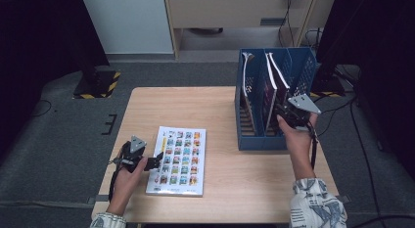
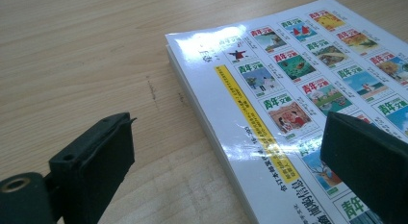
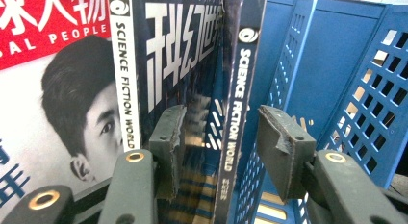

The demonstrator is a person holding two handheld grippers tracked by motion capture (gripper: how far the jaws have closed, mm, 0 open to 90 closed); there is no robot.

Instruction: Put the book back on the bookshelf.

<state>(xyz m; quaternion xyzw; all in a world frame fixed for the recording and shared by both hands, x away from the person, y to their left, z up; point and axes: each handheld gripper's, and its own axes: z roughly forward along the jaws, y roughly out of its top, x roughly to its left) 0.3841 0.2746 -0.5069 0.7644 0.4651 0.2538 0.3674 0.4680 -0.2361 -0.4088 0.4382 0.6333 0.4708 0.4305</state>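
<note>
A magazine with a grid of small colourful covers [image 1: 178, 159] lies flat on the wooden table [image 1: 195, 105]. My left gripper [image 1: 151, 162] is open at its left edge. In the left gripper view the magazine [image 2: 298, 80] runs between the spread jaws of the left gripper [image 2: 231, 137], untouched. My right gripper [image 1: 284, 113] is at the blue file rack [image 1: 259, 140]. In the right gripper view a dark "Science Fiction World" magazine [image 3: 238, 113] stands upright between the jaws of the right gripper [image 3: 221, 132]. The pads stand clear of its spine, so this gripper is open.
Another "Science Fiction World" issue [image 3: 130, 89] and a red-topped magazine with a portrait [image 3: 57, 89] stand to the left in the rack. Blue lattice dividers [image 3: 365, 89] rise at the right. Cables and stand bases lie on the floor beyond the table.
</note>
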